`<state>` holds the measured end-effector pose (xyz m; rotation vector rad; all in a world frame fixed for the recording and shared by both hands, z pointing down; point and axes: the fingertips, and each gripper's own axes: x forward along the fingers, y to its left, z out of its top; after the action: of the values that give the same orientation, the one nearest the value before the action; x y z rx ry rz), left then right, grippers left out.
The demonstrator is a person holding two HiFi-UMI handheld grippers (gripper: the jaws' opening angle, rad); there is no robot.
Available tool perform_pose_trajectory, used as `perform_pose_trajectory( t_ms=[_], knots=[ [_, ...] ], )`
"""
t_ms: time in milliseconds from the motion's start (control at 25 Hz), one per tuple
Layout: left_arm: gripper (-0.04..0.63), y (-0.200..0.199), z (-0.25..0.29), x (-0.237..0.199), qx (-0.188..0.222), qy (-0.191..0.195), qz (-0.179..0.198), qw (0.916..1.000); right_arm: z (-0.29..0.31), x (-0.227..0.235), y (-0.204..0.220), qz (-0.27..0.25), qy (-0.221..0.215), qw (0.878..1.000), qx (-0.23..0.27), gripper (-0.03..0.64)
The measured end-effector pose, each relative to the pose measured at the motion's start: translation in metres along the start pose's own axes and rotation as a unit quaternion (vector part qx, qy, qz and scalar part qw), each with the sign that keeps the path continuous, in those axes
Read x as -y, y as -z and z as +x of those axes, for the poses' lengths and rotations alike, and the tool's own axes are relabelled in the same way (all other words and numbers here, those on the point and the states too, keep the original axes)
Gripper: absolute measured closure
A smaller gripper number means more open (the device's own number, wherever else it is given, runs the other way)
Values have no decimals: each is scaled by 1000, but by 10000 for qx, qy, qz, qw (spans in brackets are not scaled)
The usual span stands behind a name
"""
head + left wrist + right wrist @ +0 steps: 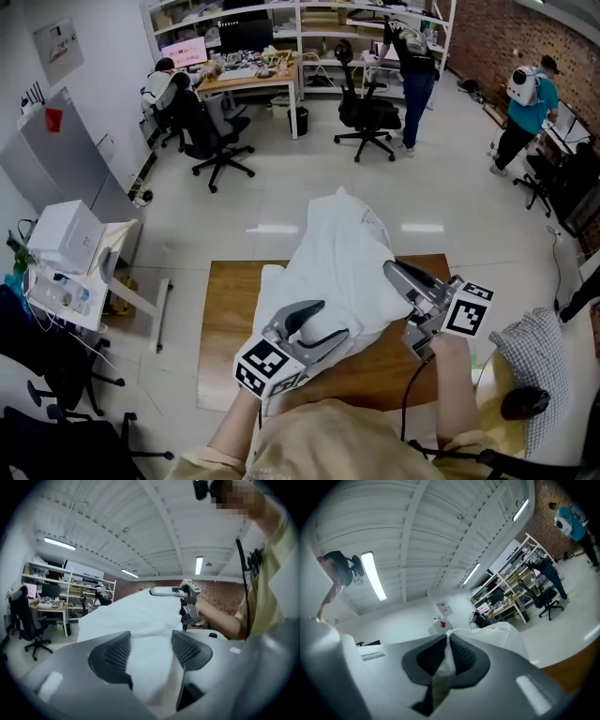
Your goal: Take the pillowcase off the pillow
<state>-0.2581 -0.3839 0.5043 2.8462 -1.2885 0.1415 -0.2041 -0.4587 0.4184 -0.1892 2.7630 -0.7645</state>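
Note:
A white pillow in its pillowcase stands lifted above the wooden table, its far end pointing away from me. My right gripper is at its right side, shut on a pinched fold of the pillowcase; the fabric runs between the closed pads in the right gripper view. My left gripper is at the near left end of the pillow. Its jaws stand apart in the left gripper view, with white fabric lying between the pads. The right gripper shows beyond the pillow there.
A checked cushion lies at the right of the table. A white machine on a stand is at the left. Office chairs, desks and several people are across the tiled floor behind.

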Motion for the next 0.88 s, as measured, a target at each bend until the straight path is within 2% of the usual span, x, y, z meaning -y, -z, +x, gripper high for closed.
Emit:
perform_pose_trajectory(
  t_ms=[80,120,160,240,320,400,440,520,560,640,680,720,760,800,880],
  knots=[
    [408,12,8,2,-45,-432,236,9988,1,2,-5,73,66,9999,58,601],
    [508,19,11,0,-32,-593,473,9971,0,4,-9,122,77,9998,101,601],
    [574,28,14,-2,-82,-726,763,9944,-3,5,-16,151,21,9998,159,601],
    [584,55,16,-5,-356,-936,1374,9854,-4,2,-34,51,-286,9991,317,603],
    [586,105,12,-9,-816,-1002,1665,9775,-10,11,-42,190,-424,9976,506,603],
    [586,178,0,-22,-1281,-967,1543,9749,-21,19,-40,431,-449,9961,624,604],
    [587,213,-7,-31,-1365,-911,1355,9771,-24,17,-37,476,-498,9957,622,604],
    [586,247,-17,-42,-1140,-564,773,9889,-19,7,-21,646,-605,9948,500,604],
    [586,244,-22,-42,-930,-289,453,9942,-15,4,-9,819,-658,9936,422,603],
    [575,207,-37,-38,-448,260,-118,9986,-9,-10,7,861,-968,9913,217,603],
    [526,179,-48,-39,-138,486,-403,9979,-9,-21,10,692,-1182,9906,72,603],
    [404,145,-60,-44,270,638,-673,9953,-9,-33,13,462,-1377,9894,-88,603],
    [313,104,-73,-53,776,675,-863,9910,-9,-44,16,212,-1548,9874,-253,603],
    [296,60,-86,-65,1320,594,-911,9853,-9,-54,19,-35,-1712,9843,-422,603],
    [235,-23,-101,-92,2172,312,-650,9735,-9,-75,29,-472,-2076,9741,-758,603]
  ],
)
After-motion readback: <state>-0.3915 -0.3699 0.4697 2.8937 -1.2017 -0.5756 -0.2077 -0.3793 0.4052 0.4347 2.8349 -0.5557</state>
